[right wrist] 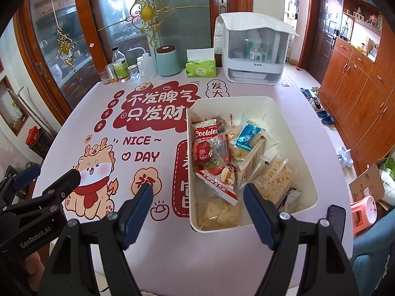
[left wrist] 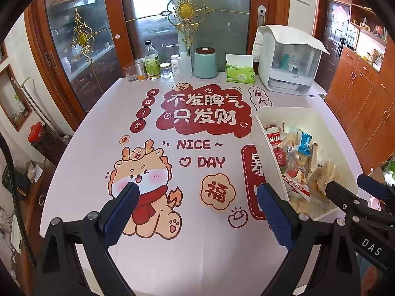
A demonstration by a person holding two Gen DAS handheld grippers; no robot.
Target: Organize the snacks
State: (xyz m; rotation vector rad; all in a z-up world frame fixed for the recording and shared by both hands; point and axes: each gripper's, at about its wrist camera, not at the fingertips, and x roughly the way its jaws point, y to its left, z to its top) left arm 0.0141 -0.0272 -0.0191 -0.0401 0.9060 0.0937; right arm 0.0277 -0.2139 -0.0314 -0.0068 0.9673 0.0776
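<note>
A white bin (right wrist: pixel 291 113) (left wrist: pixel 261 133) on the printed tablecloth holds several snack packets: a red Cookies pack (right wrist: pixel 206 130), a blue-wrapped cake (right wrist: pixel 248 134), a clear bag of pale crackers (right wrist: pixel 275 175) and a red-and-white packet (right wrist: pixel 217 185). My right gripper (right wrist: pixel 198 192) hovers open over the bin's near left corner, nothing between its fingers. My left gripper (left wrist: pixel 198 192) stands open above the cartoon dragon print (left wrist: pixel 145 185), left of the bin, also empty. Each gripper shows at the edge of the other's view.
Along the table's far edge stand bottles and jars (left wrist: pixel 153 66), a teal canister (left wrist: pixel 205 63), a green tissue box (left wrist: pixel 240 72) and a white appliance (left wrist: pixel 288 66). Wooden cabinets (right wrist: pixel 358 93) line the right. A pink stool (right wrist: pixel 364 213) and cardboard box (right wrist: pixel 367 182) sit on the floor.
</note>
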